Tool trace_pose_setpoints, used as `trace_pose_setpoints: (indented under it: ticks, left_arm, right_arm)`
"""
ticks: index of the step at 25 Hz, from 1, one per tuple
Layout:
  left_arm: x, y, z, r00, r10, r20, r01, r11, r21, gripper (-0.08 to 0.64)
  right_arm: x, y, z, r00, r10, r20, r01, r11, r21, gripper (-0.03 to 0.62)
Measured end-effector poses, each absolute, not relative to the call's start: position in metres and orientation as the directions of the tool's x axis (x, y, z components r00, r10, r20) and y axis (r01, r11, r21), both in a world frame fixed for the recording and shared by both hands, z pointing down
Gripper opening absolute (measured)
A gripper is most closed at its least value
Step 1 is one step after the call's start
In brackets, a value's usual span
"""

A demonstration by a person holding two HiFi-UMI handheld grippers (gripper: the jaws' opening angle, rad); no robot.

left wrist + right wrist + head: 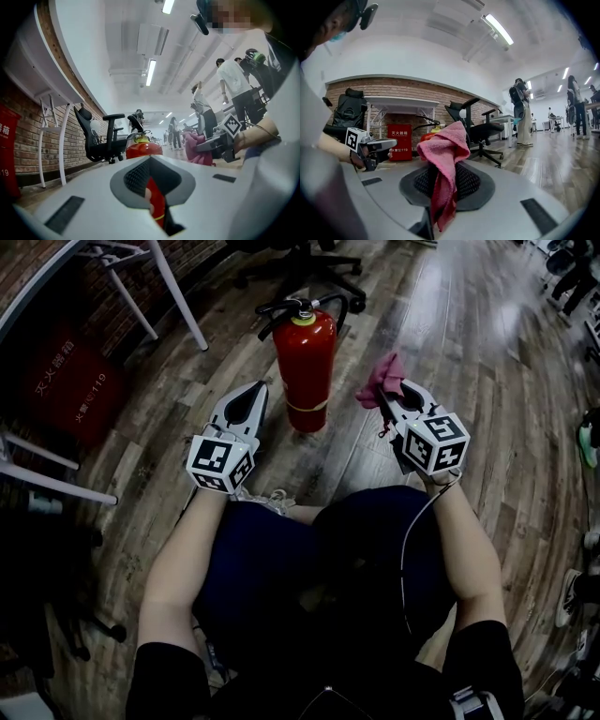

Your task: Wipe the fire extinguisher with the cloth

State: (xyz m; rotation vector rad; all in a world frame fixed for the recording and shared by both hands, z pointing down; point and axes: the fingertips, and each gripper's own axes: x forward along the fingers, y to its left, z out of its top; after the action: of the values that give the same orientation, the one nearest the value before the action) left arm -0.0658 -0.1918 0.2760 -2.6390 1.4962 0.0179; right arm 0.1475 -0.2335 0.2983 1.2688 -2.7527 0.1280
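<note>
A red fire extinguisher [305,357] with a black hose and handle stands upright on the wood floor, between and just beyond both grippers. My right gripper [385,396] is shut on a pink cloth [382,379], which bunches up above the jaws a short way right of the cylinder and does not touch it. The right gripper view shows that cloth [443,149] hanging down between the pads, with the extinguisher [425,137] mostly hidden behind it. My left gripper [260,388] sits left of the cylinder, jaws together and empty. The extinguisher [143,149] rises just past its tips.
A red fire-equipment box [70,381] stands against the brick wall at left, beside white table legs [178,296]. A black office chair [309,268] is behind the extinguisher. The person's knees are below the grippers. Several people stand further down the room [234,89].
</note>
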Motion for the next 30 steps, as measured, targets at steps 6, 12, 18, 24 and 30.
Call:
trace_pose_setpoints:
  ticks: [6, 12, 18, 24, 30]
  left_arm:
    - [-0.066, -0.191, 0.275, 0.524, -0.848, -0.073, -0.851, -0.518, -0.090, 0.014]
    - [-0.069, -0.190, 0.274, 0.522, -0.849, -0.082, -0.853, -0.516, -0.080, 0.014]
    - [-0.067, -0.187, 0.277, 0.531, -0.844, -0.071, -0.847, -0.526, -0.082, 0.014]
    - [-0.062, -0.186, 0.280, 0.549, -0.834, -0.061, -0.834, -0.543, -0.098, 0.014]
    - [-0.059, -0.183, 0.287, 0.568, -0.822, -0.051, -0.821, -0.561, -0.104, 0.014]
  right_arm:
    - [0.144, -0.231, 0.304, -0.633, -0.762, 0.137, -0.772, 0.635, -0.033, 0.083]
    - [0.144, -0.231, 0.305, -0.627, -0.768, 0.132, -0.776, 0.630, -0.018, 0.083]
    - [0.142, -0.230, 0.310, -0.626, -0.766, 0.146, -0.774, 0.633, 0.009, 0.081]
    - [0.138, -0.232, 0.316, -0.625, -0.767, 0.145, -0.771, 0.635, 0.039, 0.081]
    - [0.136, -0.237, 0.339, -0.603, -0.774, 0.194, -0.778, 0.624, 0.070, 0.081]
